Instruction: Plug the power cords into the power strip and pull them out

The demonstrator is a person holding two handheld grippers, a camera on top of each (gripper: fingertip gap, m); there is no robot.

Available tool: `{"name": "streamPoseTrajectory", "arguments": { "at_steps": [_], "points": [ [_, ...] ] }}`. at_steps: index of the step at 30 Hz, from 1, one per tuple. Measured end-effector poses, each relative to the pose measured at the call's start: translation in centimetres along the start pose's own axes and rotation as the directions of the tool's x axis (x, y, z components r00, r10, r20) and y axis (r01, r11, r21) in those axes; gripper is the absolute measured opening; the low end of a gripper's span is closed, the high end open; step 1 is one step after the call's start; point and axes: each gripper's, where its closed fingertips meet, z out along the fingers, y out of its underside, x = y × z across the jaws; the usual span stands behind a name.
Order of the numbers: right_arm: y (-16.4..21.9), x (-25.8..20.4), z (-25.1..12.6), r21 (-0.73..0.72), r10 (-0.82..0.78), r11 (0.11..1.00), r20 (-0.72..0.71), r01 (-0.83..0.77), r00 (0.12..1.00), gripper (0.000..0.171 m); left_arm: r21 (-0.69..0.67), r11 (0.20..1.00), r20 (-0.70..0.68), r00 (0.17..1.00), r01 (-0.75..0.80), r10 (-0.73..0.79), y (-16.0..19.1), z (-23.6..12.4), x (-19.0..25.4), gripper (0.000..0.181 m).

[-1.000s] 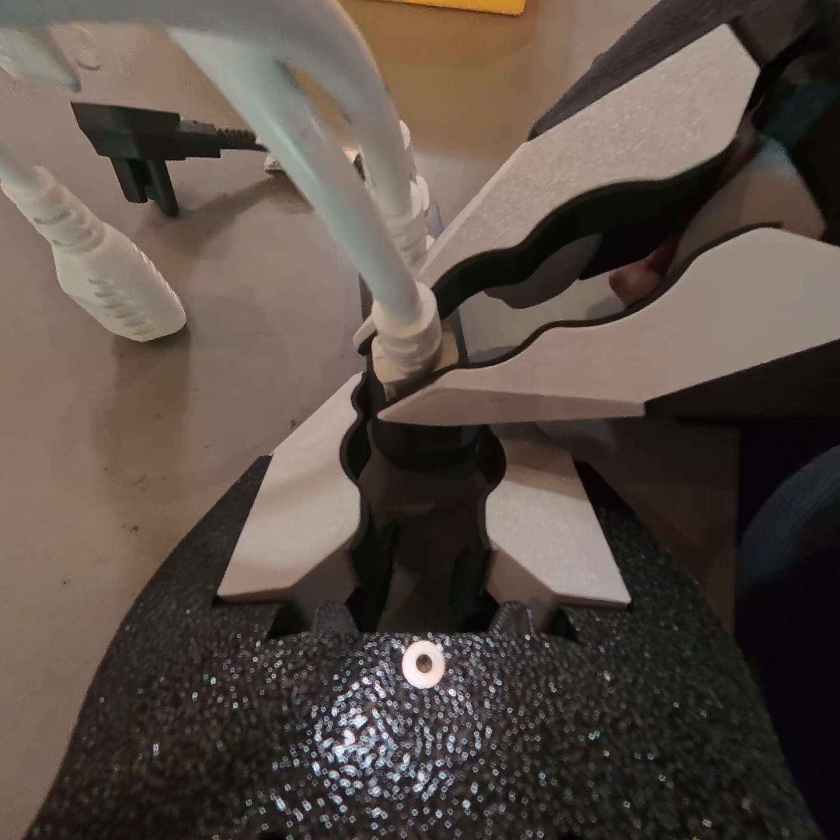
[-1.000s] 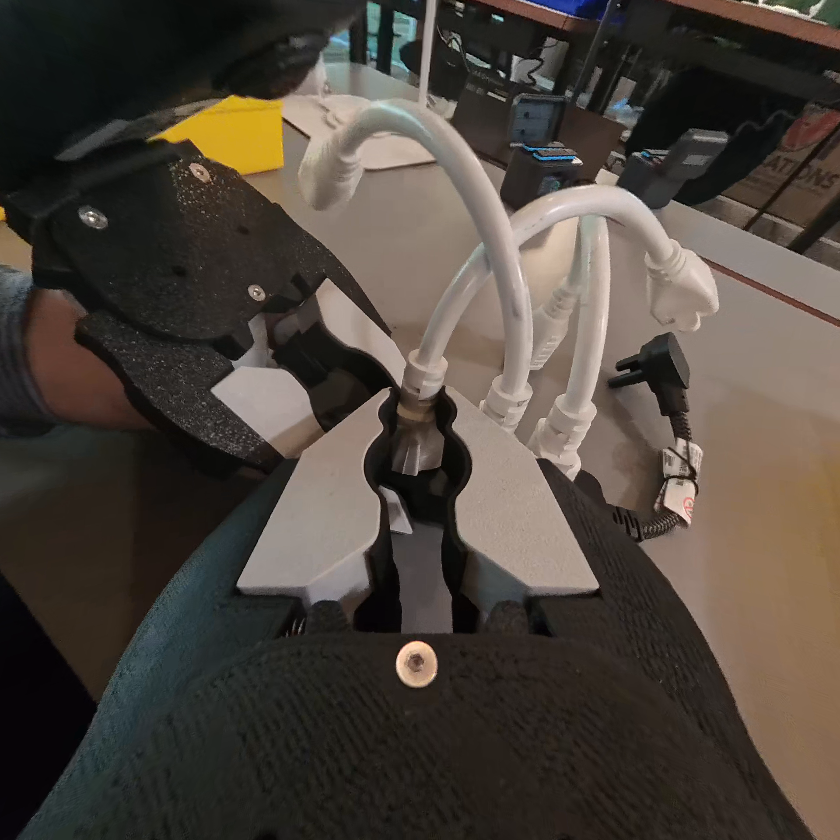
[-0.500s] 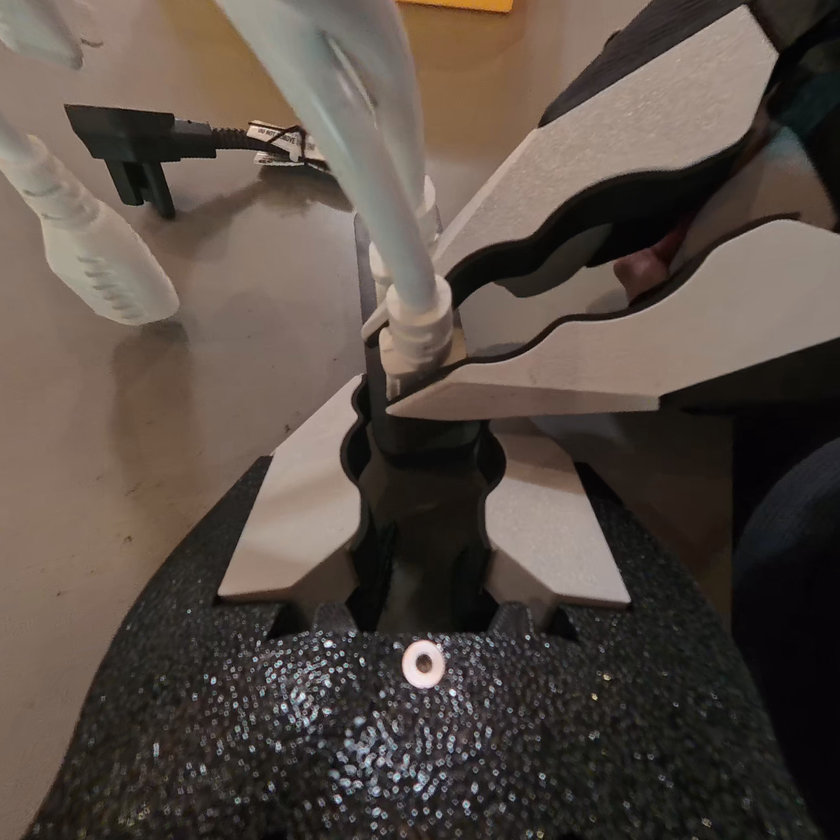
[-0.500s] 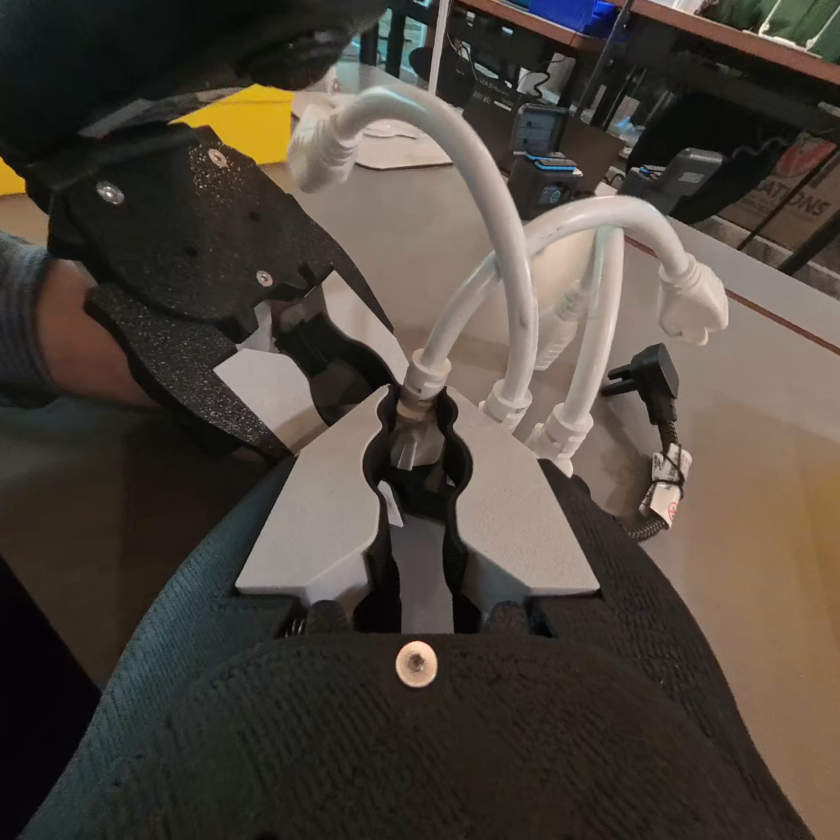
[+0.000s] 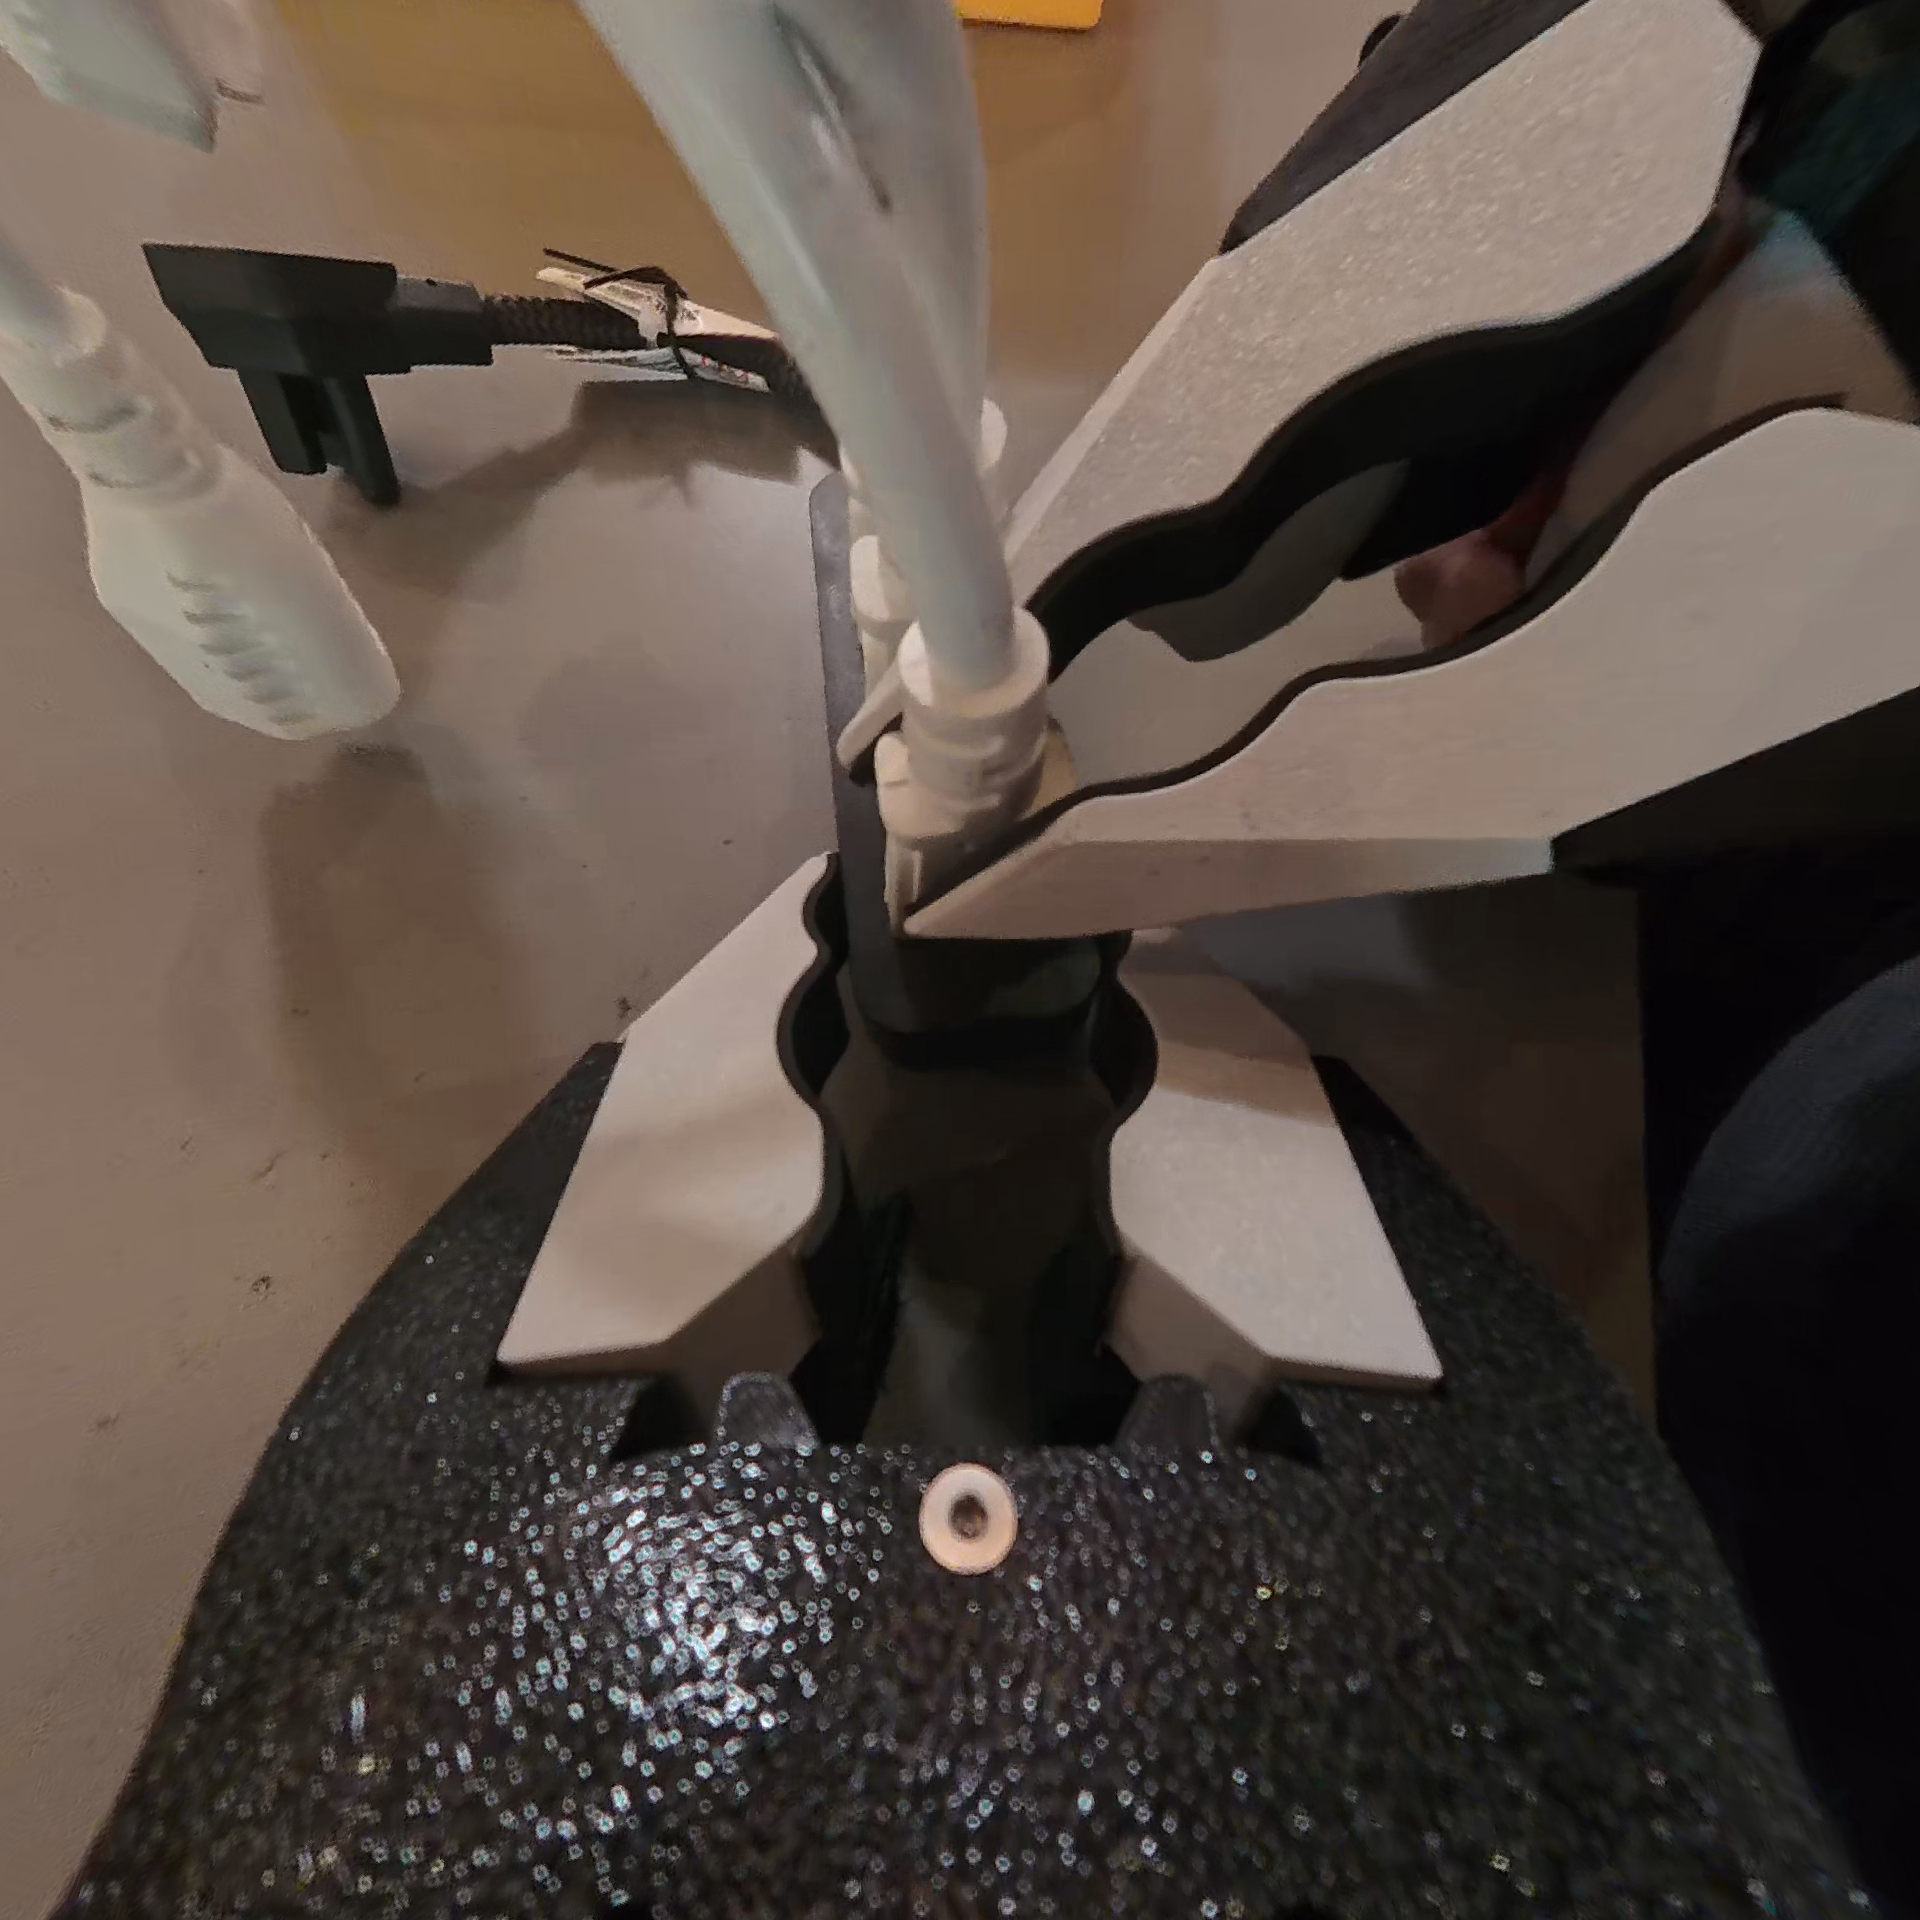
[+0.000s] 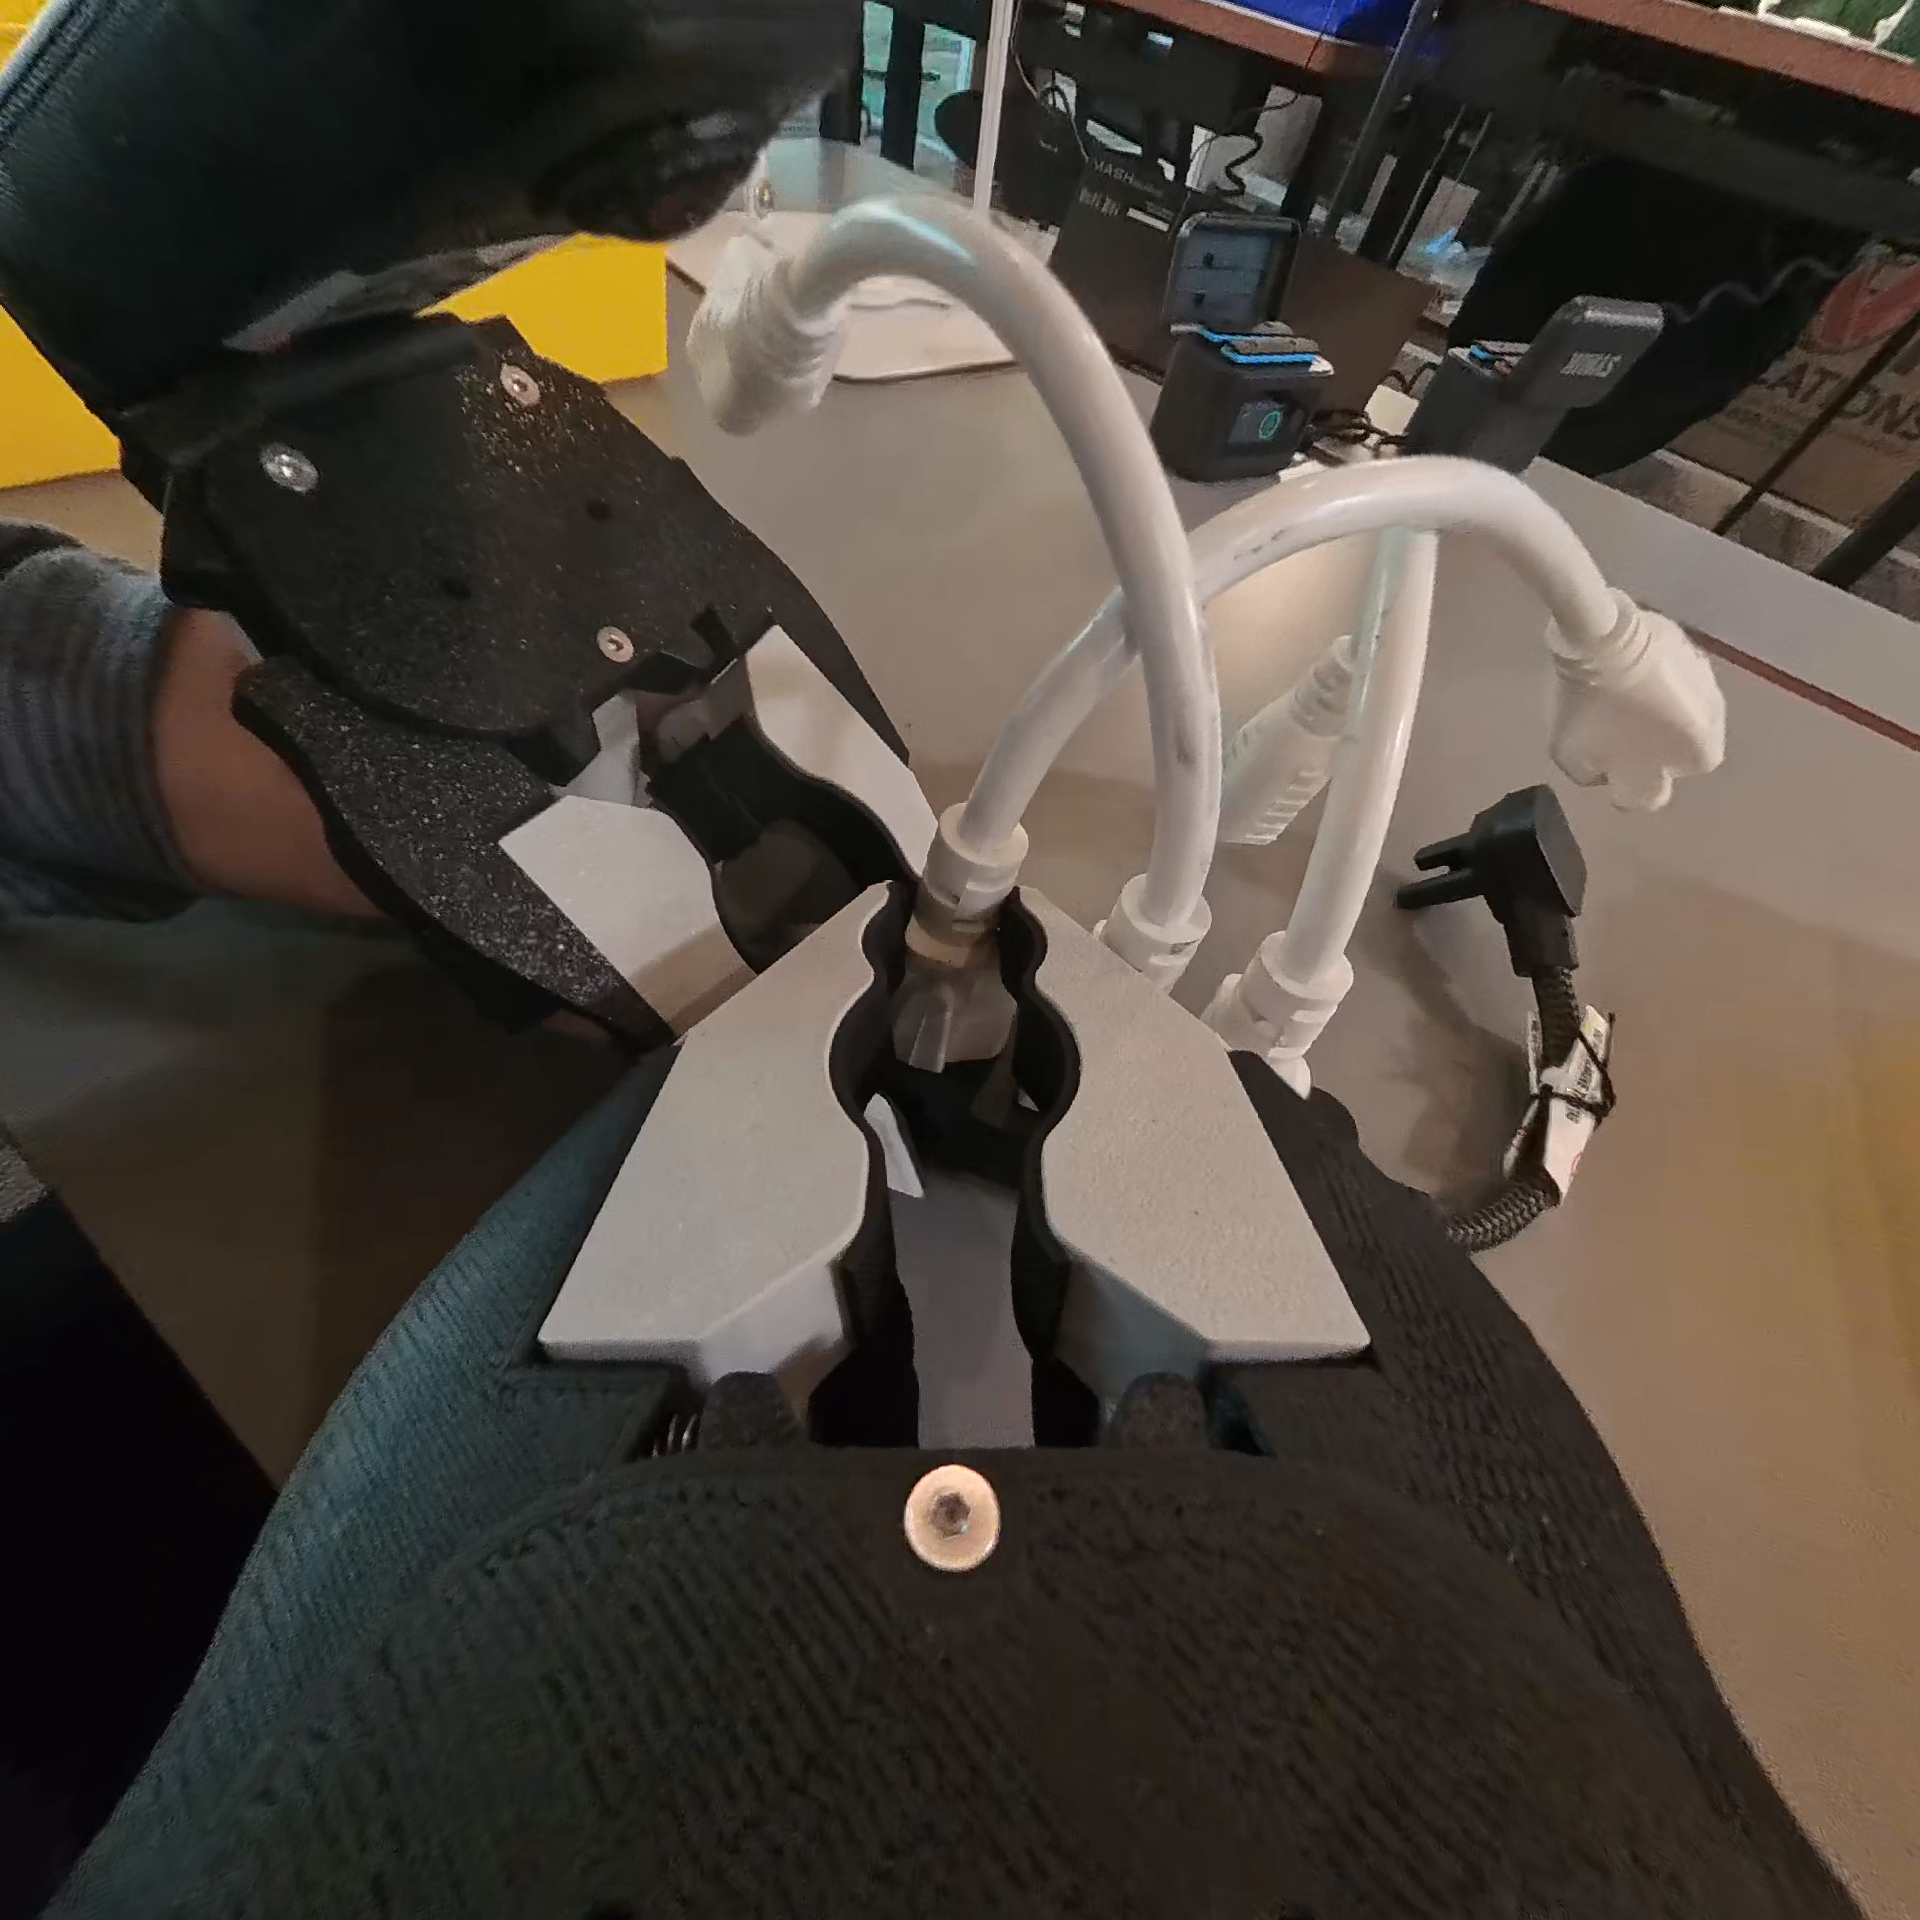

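Note:
My left gripper point(image 5: 966, 935) is shut on the near end of the black power strip point(image 5: 844, 675), which runs away from me on the table. My right gripper point(image 6: 951, 935) is shut on a white plug point(image 6: 951, 997) seated in the strip. In the left wrist view it comes in from the right point(image 5: 883, 821) and clamps that plug point(image 5: 966, 748). Two more white cords point(image 6: 1153, 925) stand plugged in behind it. Their loose ends point(image 6: 1631, 717) arch above the table. The strip's sockets are hidden by the fingers.
The strip's own black plug point(image 6: 1527, 862) and braided cord with a tag point(image 6: 1569, 1091) lie on the grey table point(image 6: 1714, 1247) to the right. A yellow box point(image 6: 561, 312) stands at the back left. Black chargers point(image 6: 1236, 405) sit at the far edge. Left tips to right tips: about 5 centimeters.
Both grippers keep their grips. The strip and cords have shifted a little and the white cords have swung. The black plug shows farther right in the left wrist view.

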Motion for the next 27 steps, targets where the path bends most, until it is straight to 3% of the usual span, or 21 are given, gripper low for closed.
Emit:
{"name": "streamPoseTrajectory", "arguments": {
  "at_steps": [1, 8, 11, 27],
  "points": [
    [0.0, 0.0, 0.0, 0.004, 0.012, 1.000, -0.001, -0.012, 1.000, 0.015, 0.000, 1.000, 0.001, 1.000, -0.001, 0.001, 0.0, 0.0, 0.0, 0.045],
    [0.3, -0.3, 0.4, 0.002, -0.026, 1.000, 0.033, 0.026, 0.999, 0.017, 0.002, 1.000, 0.012, 1.000, 0.003, -0.003, -0.2, 0.0, 0.0, 0.046],
    [0.4, -0.3, 0.3, 0.002, -0.008, 1.000, 0.026, 0.008, 1.000, 0.017, 0.081, 0.996, 0.004, 1.000, 0.029, -0.030, -1.1, -0.8, 0.0, 0.043],
    [0.2, 0.2, 0.3, 0.004, 0.077, 0.997, -0.025, -0.077, 0.997, 0.014, 0.064, 0.997, 0.012, 0.999, 0.031, -0.032, -0.9, -0.5, 0.0, 0.042]
  ]
}}
